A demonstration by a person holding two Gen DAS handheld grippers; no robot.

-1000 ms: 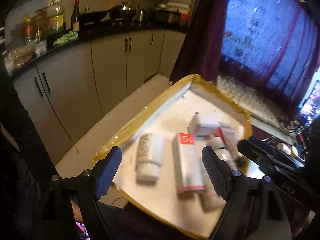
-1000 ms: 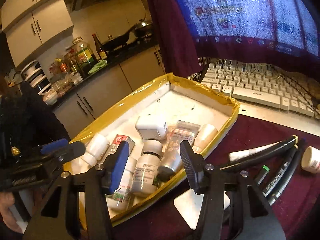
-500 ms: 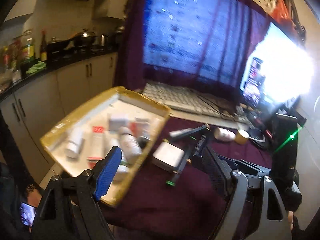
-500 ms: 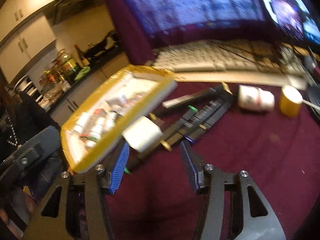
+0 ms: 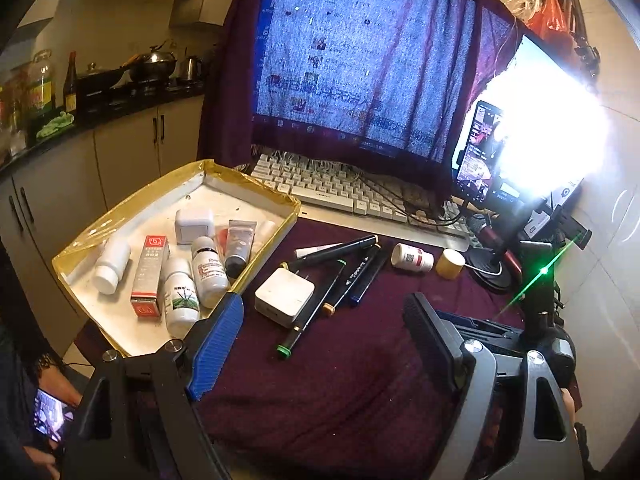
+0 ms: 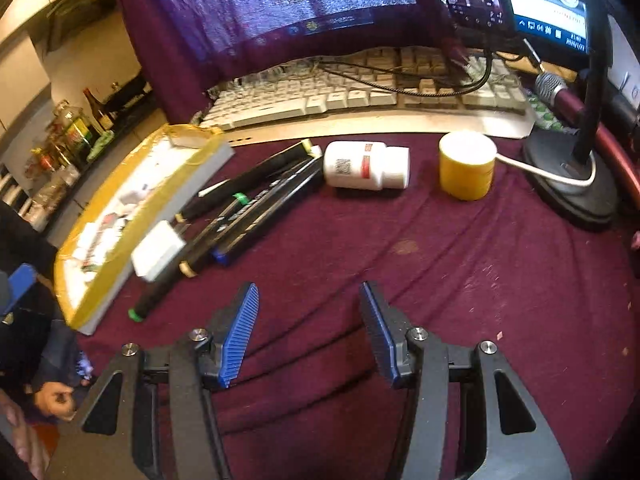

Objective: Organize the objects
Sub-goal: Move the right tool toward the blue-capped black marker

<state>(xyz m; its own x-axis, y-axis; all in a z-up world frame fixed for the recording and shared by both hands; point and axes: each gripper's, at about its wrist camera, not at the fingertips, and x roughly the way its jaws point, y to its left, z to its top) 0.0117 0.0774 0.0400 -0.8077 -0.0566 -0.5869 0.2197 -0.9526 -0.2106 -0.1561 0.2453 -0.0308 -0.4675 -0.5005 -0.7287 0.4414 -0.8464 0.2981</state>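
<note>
A yellow-taped tray (image 5: 256, 190) (image 6: 100, 280) at the table's left holds several bottles, a red box (image 5: 150, 272) and a tube. On the maroon cloth beside it lie a white charger (image 5: 285, 297) (image 6: 158, 250), several black markers (image 5: 348, 276) (image 6: 248, 204), a white pill bottle (image 5: 412, 258) (image 6: 366, 165) on its side and a yellow cap (image 5: 450, 263) (image 6: 466, 165). My left gripper (image 5: 324, 332) is open over the cloth, nearer than the charger. My right gripper (image 6: 310, 330) is open and empty above bare cloth, well short of the pill bottle.
A white keyboard (image 6: 360, 94) (image 5: 344, 194) runs along the back under a cloth-draped monitor (image 5: 360, 64). A microphone stand base (image 6: 572, 184) and a white cable sit at the right. A phone on a stand (image 5: 478, 152) glows beside a bright lamp. Kitchen cabinets stand left.
Both grippers swung right, away from the tray, to over the maroon cloth. The pill bottle, yellow cap and markers came into view. Both stayed open.
</note>
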